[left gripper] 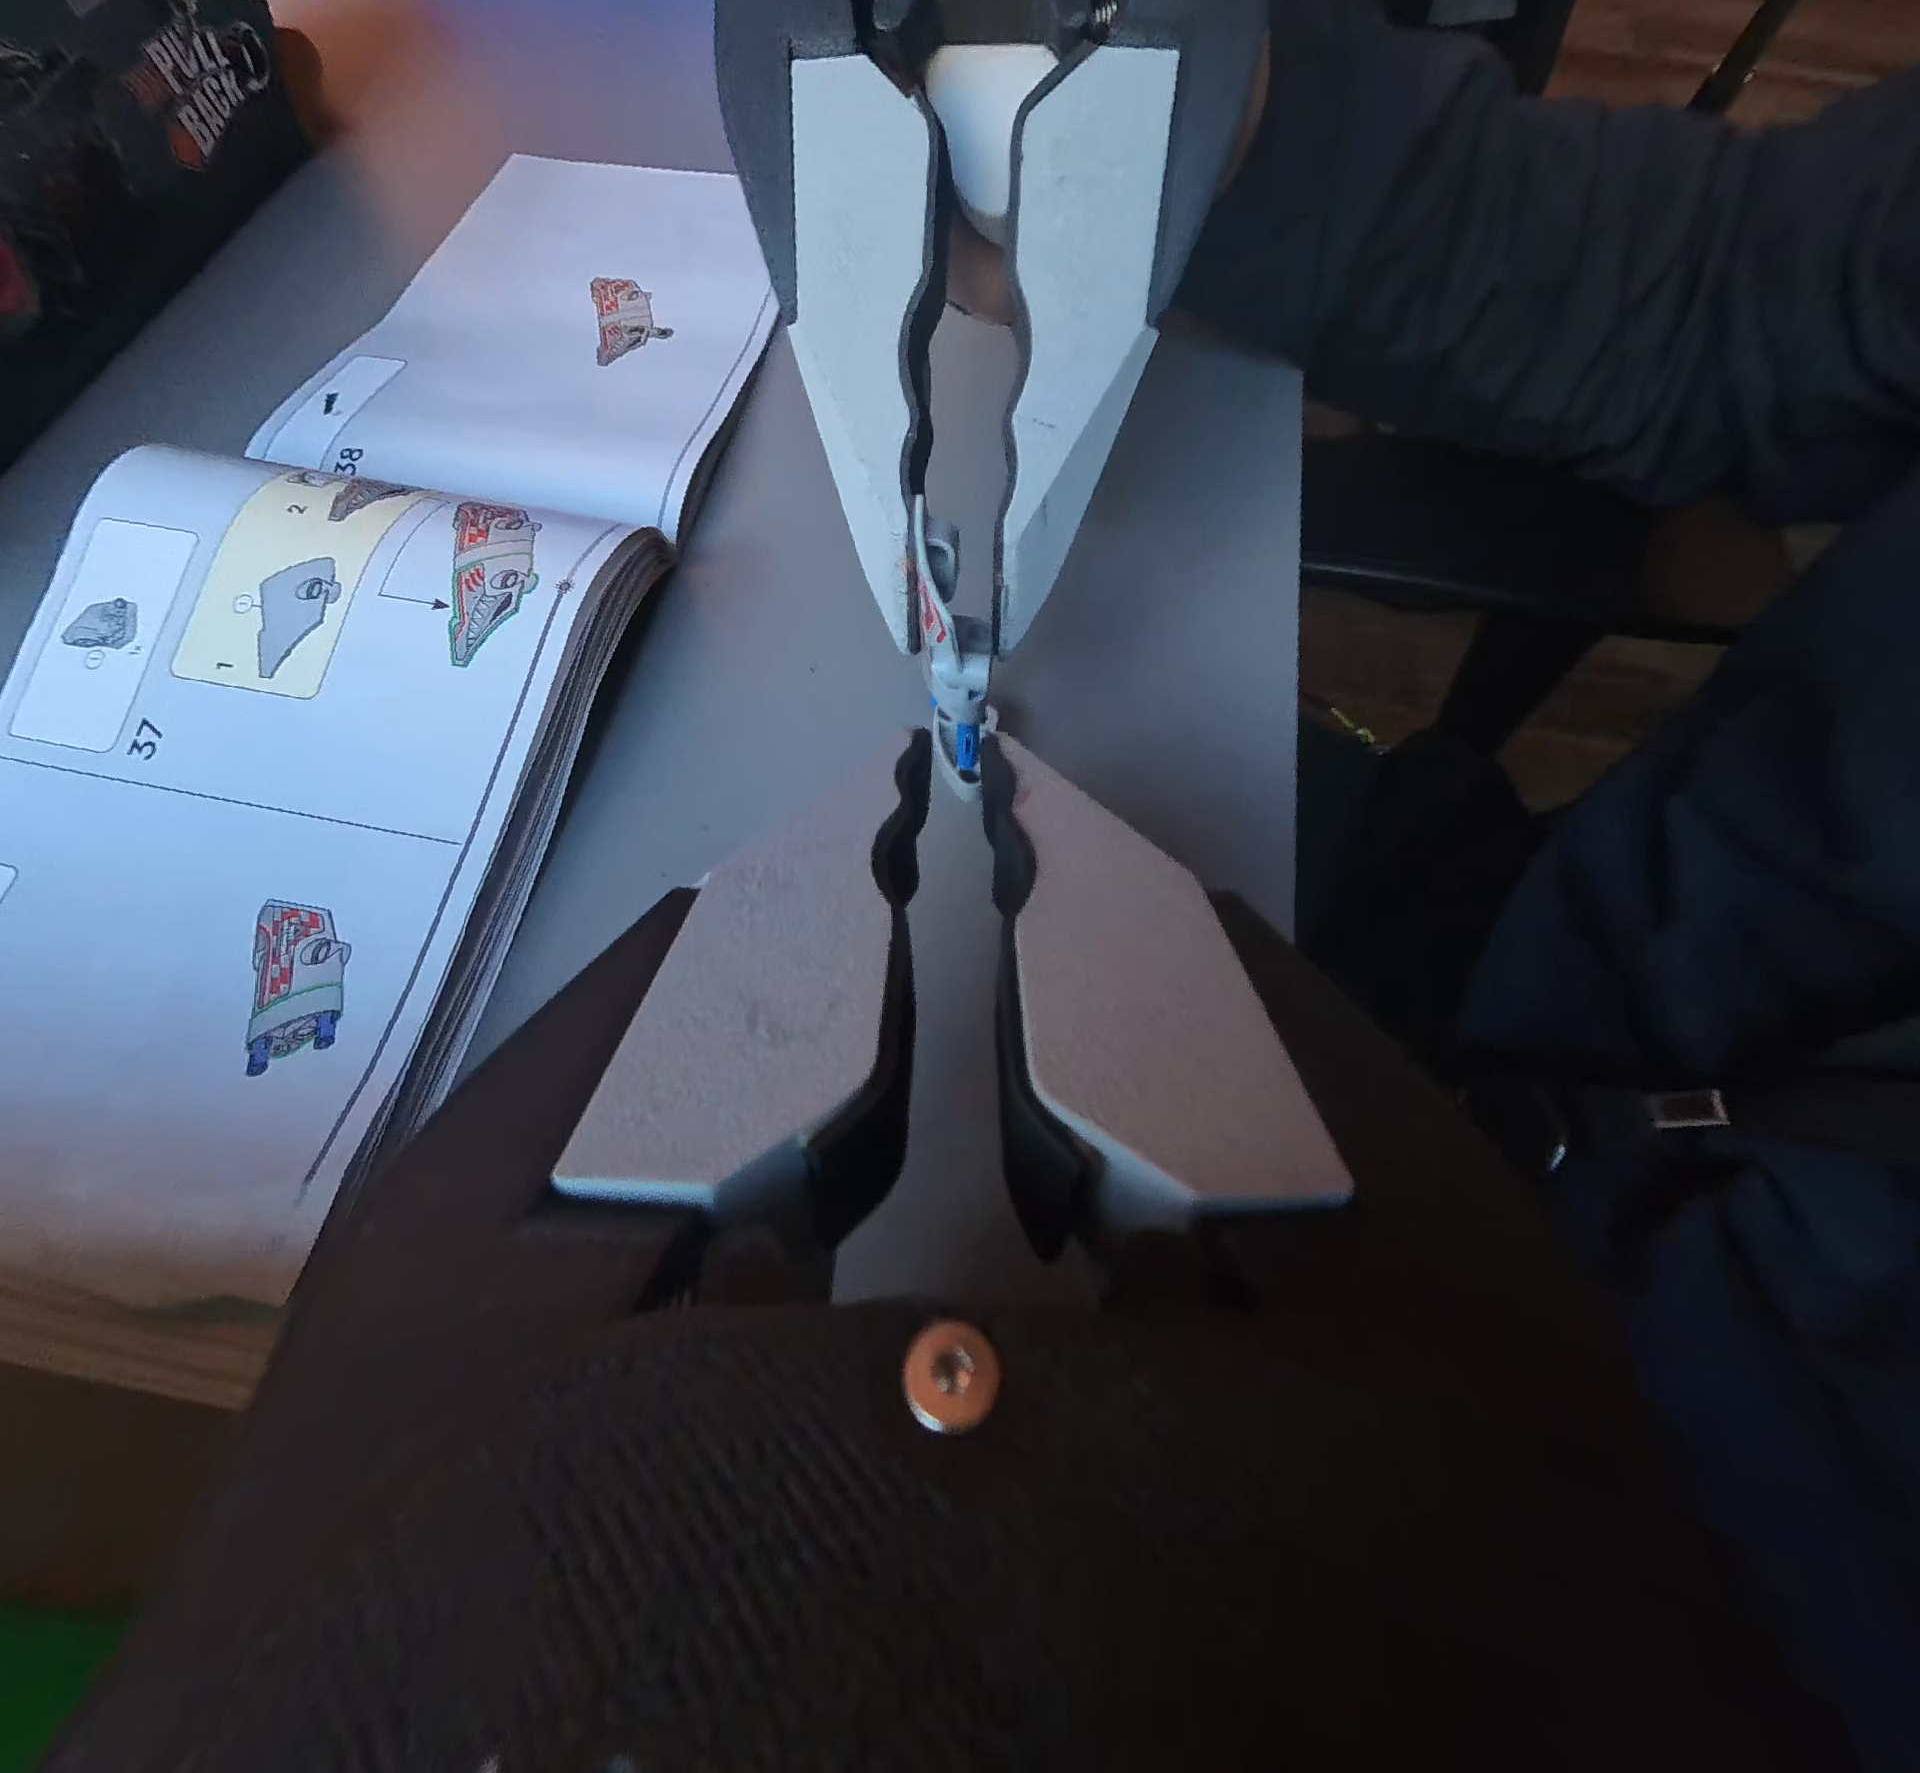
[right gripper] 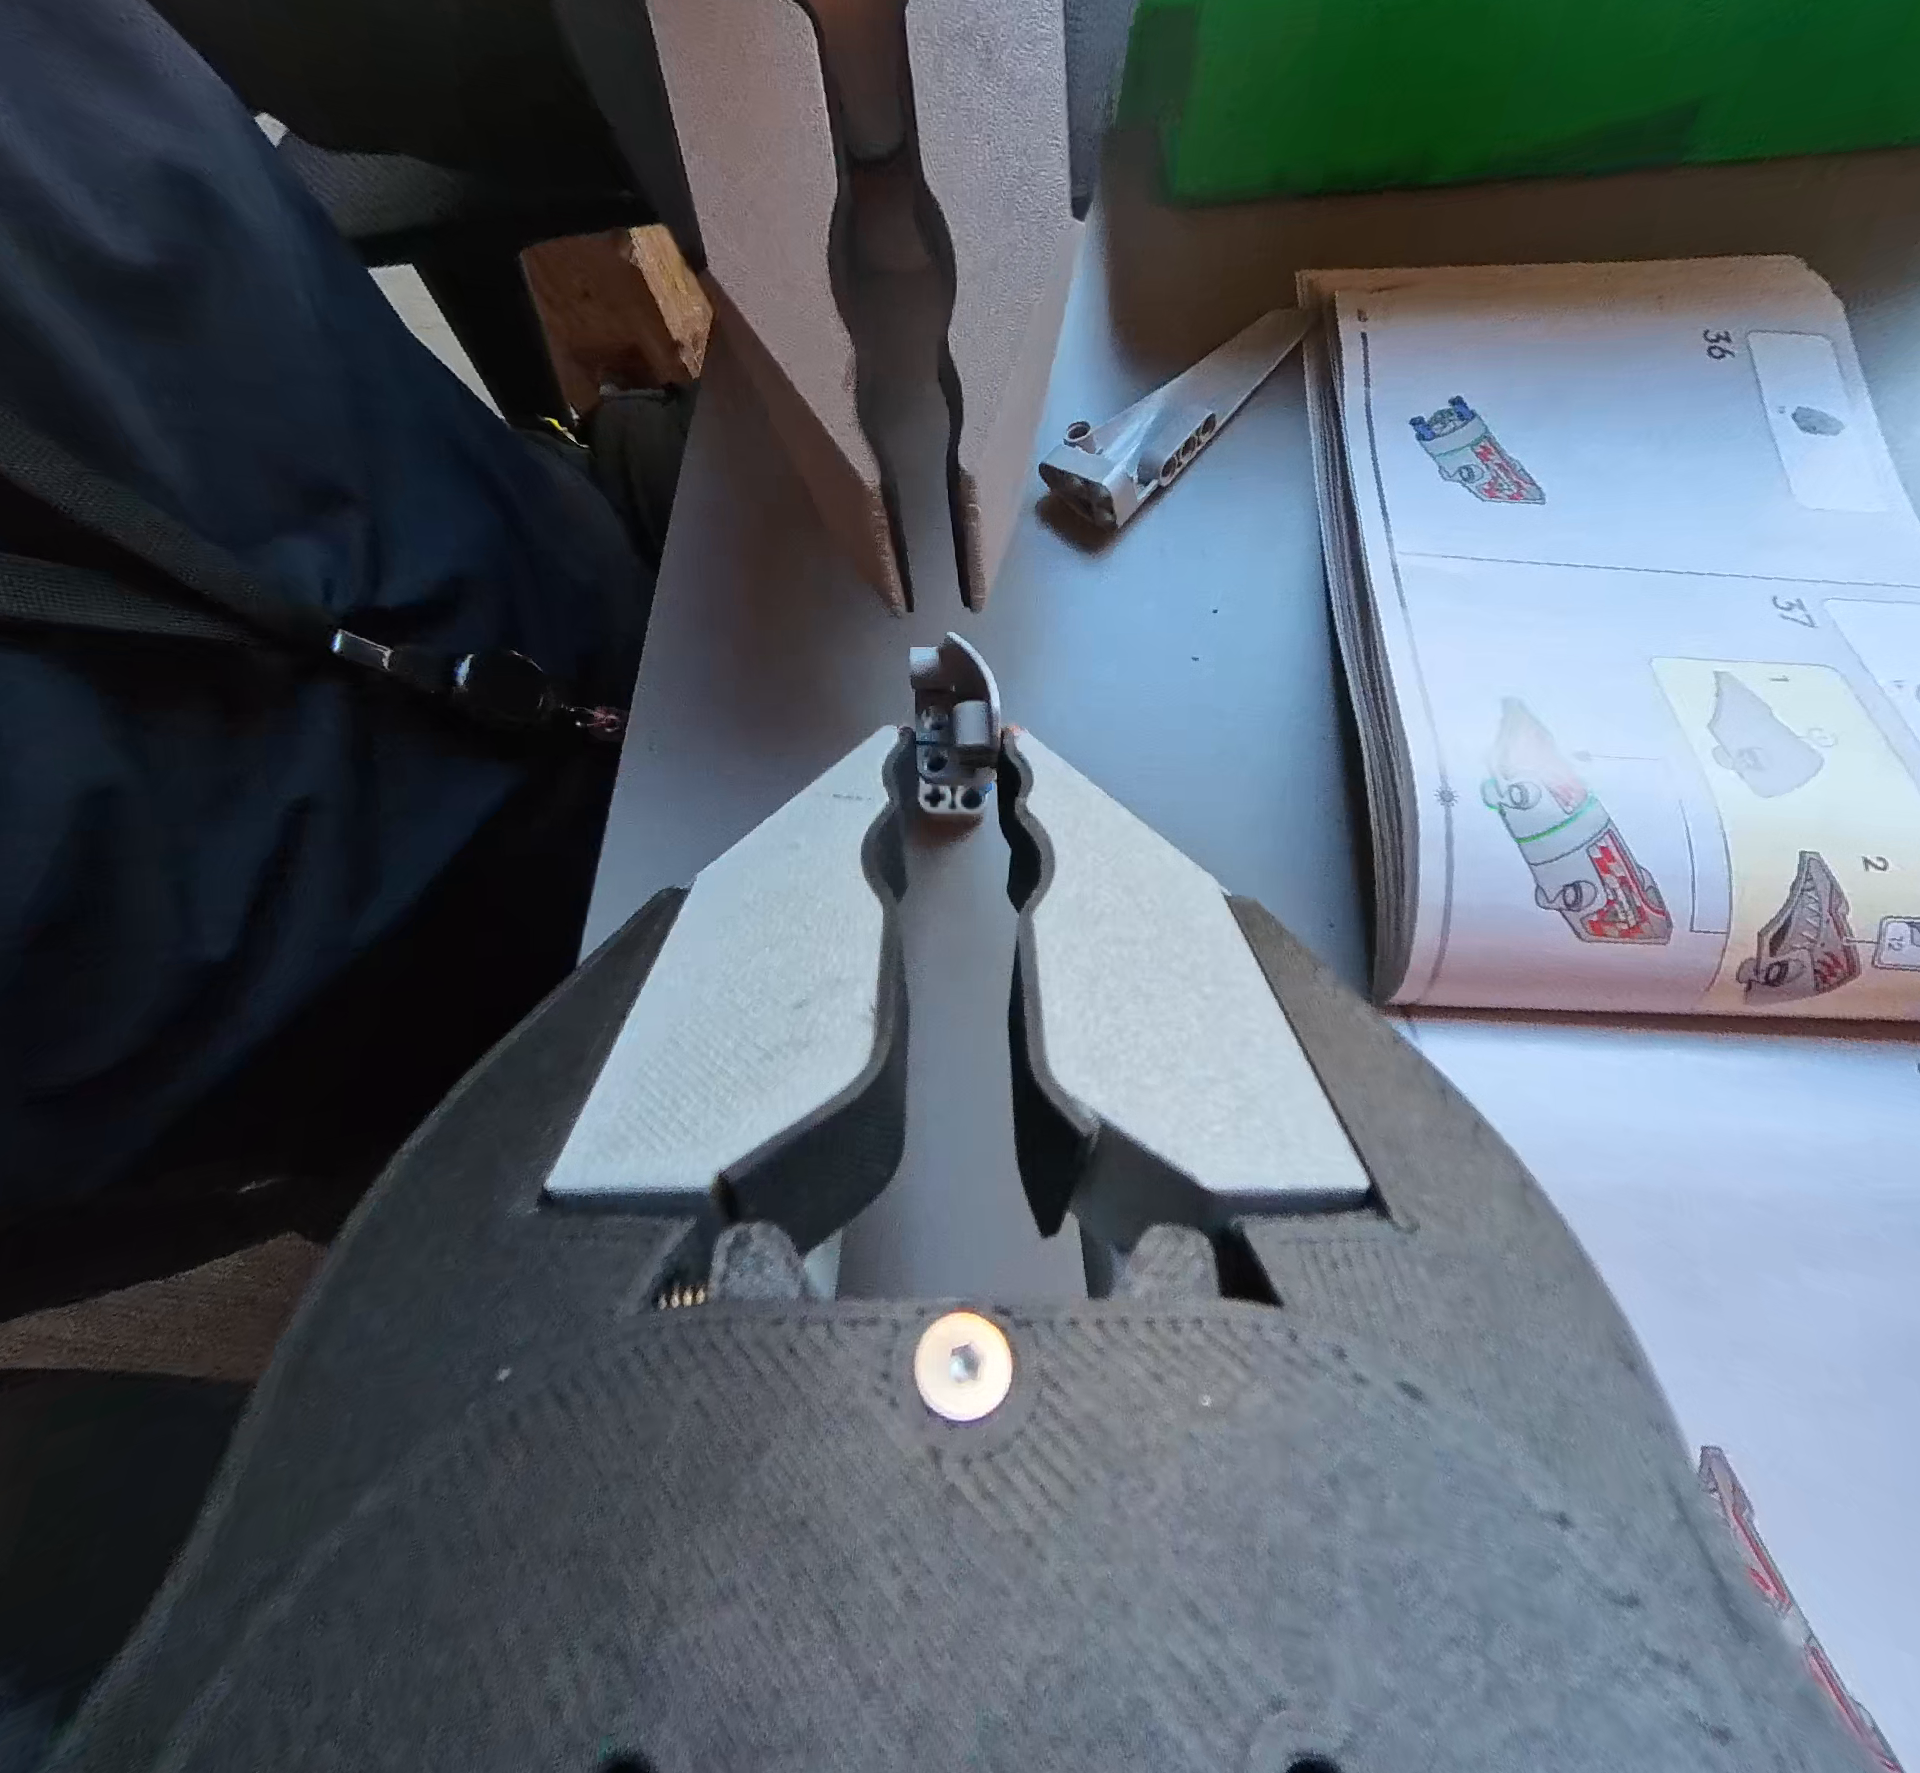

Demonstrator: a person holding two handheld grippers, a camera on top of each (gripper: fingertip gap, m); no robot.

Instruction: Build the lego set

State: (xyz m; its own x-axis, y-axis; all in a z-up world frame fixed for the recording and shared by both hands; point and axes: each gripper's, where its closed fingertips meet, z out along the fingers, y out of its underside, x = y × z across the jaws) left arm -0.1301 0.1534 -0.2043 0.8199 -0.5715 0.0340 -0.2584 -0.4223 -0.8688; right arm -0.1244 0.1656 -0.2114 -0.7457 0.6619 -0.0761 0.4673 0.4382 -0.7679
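Observation:
My right gripper (right gripper: 951, 752) is shut on a small grey lego assembly (right gripper: 951, 736) with a curved panel, held over the grey table (right gripper: 1164, 684). In the left wrist view the right gripper (left gripper: 956, 643) comes in from the top, and the assembly (left gripper: 951, 674) shows red print and a blue pin at its free end. My left gripper (left gripper: 954, 752) faces it tip to tip, its jaws a narrow gap apart around that end. In the right wrist view the left gripper (right gripper: 935, 603) stands just short of the assembly with nothing between its tips.
An open instruction booklet (left gripper: 312, 684) (right gripper: 1610, 632) lies on the table. A long grey lego beam (right gripper: 1153, 435) lies beside it, below a green box (right gripper: 1507, 9). A dark printed box (left gripper: 125, 113) stands far left. A person's dark sleeve (left gripper: 1558, 269) and the table edge (left gripper: 1299, 684) are at right. My left and right fingertips are right by each other.

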